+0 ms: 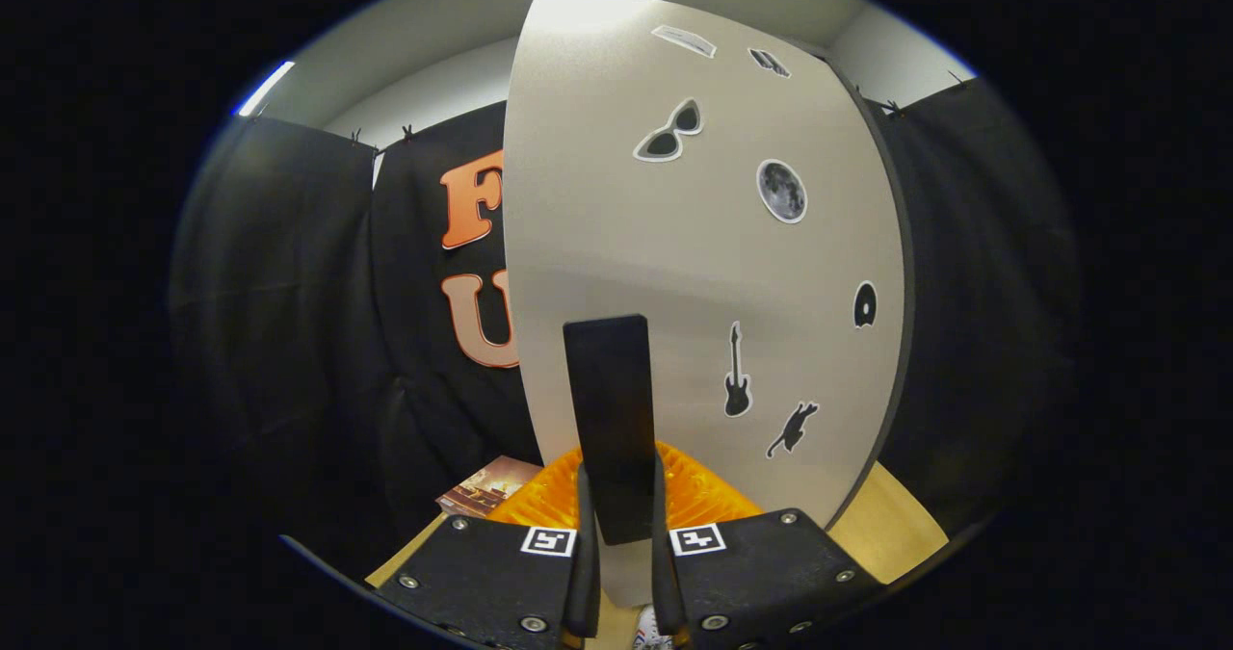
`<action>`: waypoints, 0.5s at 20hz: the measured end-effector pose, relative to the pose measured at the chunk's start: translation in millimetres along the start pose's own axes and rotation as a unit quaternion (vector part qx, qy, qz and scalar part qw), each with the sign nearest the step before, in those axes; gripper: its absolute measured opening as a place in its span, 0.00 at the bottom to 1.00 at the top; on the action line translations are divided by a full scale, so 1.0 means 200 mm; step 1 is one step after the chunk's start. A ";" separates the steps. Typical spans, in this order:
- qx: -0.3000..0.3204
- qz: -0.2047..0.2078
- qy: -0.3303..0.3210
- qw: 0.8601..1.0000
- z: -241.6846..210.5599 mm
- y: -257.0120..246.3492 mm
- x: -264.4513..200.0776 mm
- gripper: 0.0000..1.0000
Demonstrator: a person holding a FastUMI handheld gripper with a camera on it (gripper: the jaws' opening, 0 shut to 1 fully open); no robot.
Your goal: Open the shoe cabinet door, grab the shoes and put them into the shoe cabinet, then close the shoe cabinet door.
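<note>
Looming just ahead of claw (616,573): pale shoe cabinet door (703,274), stickers scattered over face, hiding cabinet interior. Black upright handle (612,419) stands between fingers (583,573); both press its lower end, claw clamped on it. Orange ribbed item (708,496) mostly hidden behind fingers. Counter (891,520) tan, cut off. Shoes hidden.

The gripper (617,544) squeezes a flat black handle (611,419) with both fingers. The handle sits on a big pale cabinet door (674,274) with stickers on it. An orange ribbed thing (708,496) lies below, on a tan desk (891,525).
</note>
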State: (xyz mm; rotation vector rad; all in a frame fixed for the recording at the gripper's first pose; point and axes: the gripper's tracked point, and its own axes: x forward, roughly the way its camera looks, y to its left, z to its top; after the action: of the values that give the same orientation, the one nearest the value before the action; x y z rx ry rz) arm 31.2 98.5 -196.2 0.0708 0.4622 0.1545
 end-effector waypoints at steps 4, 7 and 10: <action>0.009 -0.001 0.003 1.000 -0.01 -0.09 -0.11 0.21; 0.010 -0.013 -0.001 1.000 -0.01 -0.17 -0.22 0.21; 0.015 -0.036 0.000 0.999 -0.01 -0.29 -0.34 0.21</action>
State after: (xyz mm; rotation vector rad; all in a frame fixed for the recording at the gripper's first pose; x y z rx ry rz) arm -21.3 31.3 -173.9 0.0836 0.4667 0.0773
